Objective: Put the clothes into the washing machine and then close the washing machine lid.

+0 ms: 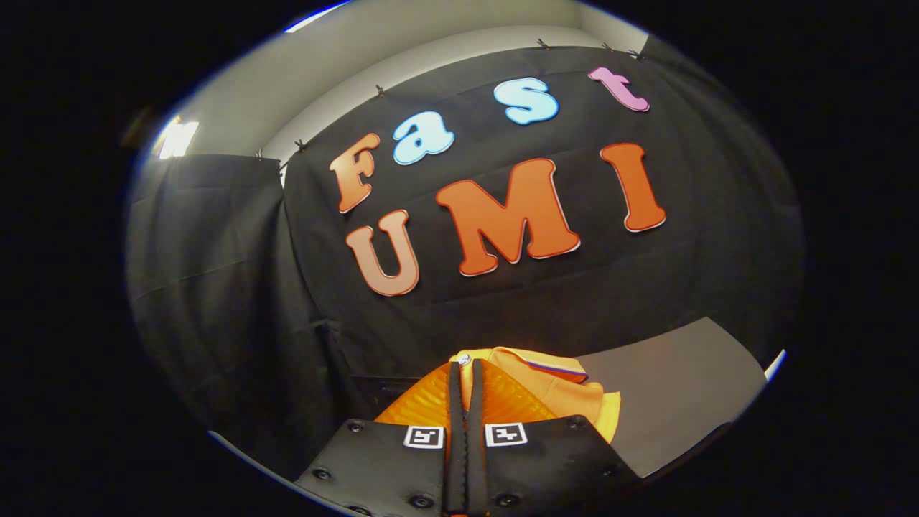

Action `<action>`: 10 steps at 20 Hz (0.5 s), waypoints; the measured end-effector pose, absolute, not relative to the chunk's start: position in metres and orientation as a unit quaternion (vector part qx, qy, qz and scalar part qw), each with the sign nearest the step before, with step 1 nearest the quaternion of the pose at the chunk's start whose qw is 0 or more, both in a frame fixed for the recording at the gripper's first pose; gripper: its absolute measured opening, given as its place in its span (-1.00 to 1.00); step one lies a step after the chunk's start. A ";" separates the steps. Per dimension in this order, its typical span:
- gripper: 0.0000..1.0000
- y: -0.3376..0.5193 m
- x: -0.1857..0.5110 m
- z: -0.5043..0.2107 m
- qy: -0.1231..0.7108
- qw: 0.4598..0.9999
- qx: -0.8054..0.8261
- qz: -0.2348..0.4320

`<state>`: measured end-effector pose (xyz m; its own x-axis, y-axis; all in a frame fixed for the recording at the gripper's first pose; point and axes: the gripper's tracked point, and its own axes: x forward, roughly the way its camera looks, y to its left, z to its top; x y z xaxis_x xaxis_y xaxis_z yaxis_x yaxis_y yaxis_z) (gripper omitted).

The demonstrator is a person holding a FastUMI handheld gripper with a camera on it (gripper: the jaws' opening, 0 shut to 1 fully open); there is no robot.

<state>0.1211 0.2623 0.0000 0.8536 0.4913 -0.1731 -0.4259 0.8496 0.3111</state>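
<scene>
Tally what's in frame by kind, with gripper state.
Garments: 1, an orange garment pinched between the fingers.
Grippers: 1, the gripper, fingers closed together on the cloth.
Grey surfaces: 1, a grey panel beyond the garment.
Total: 3
</scene>
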 end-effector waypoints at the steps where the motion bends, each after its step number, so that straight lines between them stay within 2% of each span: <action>1: -0.85 0.282 0.116 0.004 0.121 0.953 0.130 0.246; 5: -0.85 0.364 0.106 -0.002 0.121 0.945 0.136 0.270; 10: -0.85 0.441 0.117 -0.070 0.167 0.941 0.110 0.273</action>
